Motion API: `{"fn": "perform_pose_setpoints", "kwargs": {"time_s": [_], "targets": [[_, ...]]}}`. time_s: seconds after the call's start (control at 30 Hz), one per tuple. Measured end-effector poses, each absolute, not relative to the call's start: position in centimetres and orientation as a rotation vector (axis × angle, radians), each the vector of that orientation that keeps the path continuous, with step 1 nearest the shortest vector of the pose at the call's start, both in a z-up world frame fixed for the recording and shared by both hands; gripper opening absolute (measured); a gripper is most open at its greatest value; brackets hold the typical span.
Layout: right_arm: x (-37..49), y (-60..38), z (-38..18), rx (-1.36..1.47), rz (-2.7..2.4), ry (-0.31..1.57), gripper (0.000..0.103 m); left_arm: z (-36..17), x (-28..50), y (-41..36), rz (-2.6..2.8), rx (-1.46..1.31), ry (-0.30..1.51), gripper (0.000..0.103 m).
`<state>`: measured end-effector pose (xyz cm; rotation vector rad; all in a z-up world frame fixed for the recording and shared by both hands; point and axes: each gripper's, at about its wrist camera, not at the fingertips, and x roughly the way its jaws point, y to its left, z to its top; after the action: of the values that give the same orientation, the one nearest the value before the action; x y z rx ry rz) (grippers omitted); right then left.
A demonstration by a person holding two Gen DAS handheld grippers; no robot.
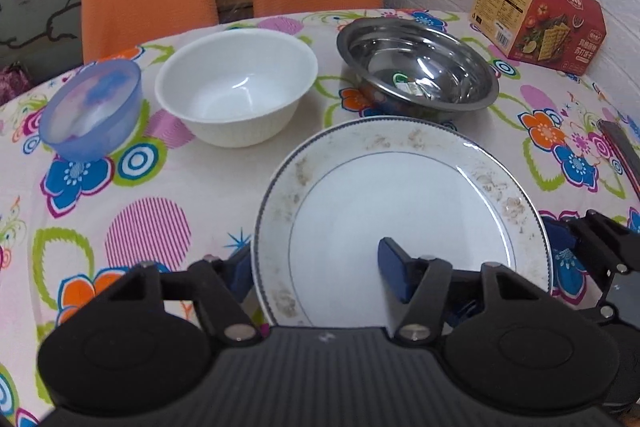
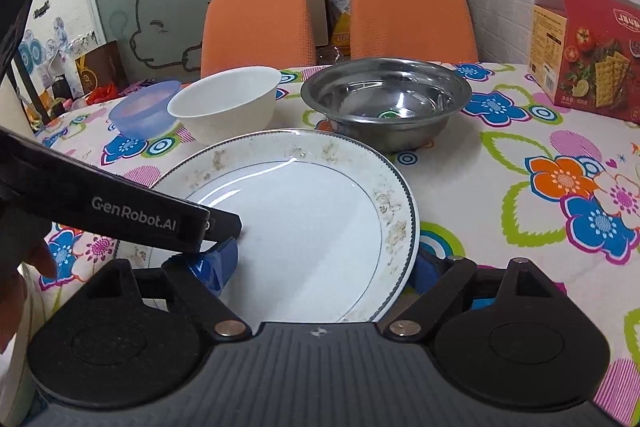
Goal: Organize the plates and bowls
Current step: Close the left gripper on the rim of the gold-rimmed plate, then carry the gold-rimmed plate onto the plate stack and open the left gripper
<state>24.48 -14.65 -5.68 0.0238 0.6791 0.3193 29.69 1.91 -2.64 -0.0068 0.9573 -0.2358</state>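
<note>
Left wrist view has the plate point(image 1: 400, 211) low over the desk point(image 1: 168, 187), its near rim straddled by both tongs: left tongs point(image 1: 316, 271) pinching one side, right tongs point(image 2: 324, 271) pinching the other. Just beyond sit the steel bowl point(image 1: 416, 67), white bowl point(image 1: 236, 83) and blue bowl point(image 1: 92, 107). Risk, I'd say: uneven pull between two grips tilts that slick plate, and it slips or clips the steel bowl.
</note>
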Motion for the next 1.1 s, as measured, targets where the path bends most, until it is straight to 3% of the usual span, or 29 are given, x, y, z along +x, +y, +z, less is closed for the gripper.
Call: {"fn": "perform_pose_setpoints", "kwargs": {"time_s": [0.1,0.4,0.63,1.1], "targets": [[23.6,-14.8,-5.0,0.081,0.318,0.696,0.075,-2.1,29.0,2.2,-0.234,-0.038,0.970,0.051],[19.3,-14.2,-0.8,0.078,0.280,0.619,0.077,2.7,24.6,2.1,-0.252,-0.013,0.878,0.050],[15.1,-10.3,0.7,0.046,0.385,0.571,0.077,4.9,18.3,6.6,-0.174,-0.030,0.827,0.050],[9.9,-0.7,-2.5,-0.024,0.595,0.649,0.077,1.1,8.6,17.8,0.054,-0.135,0.871,0.050]]}}
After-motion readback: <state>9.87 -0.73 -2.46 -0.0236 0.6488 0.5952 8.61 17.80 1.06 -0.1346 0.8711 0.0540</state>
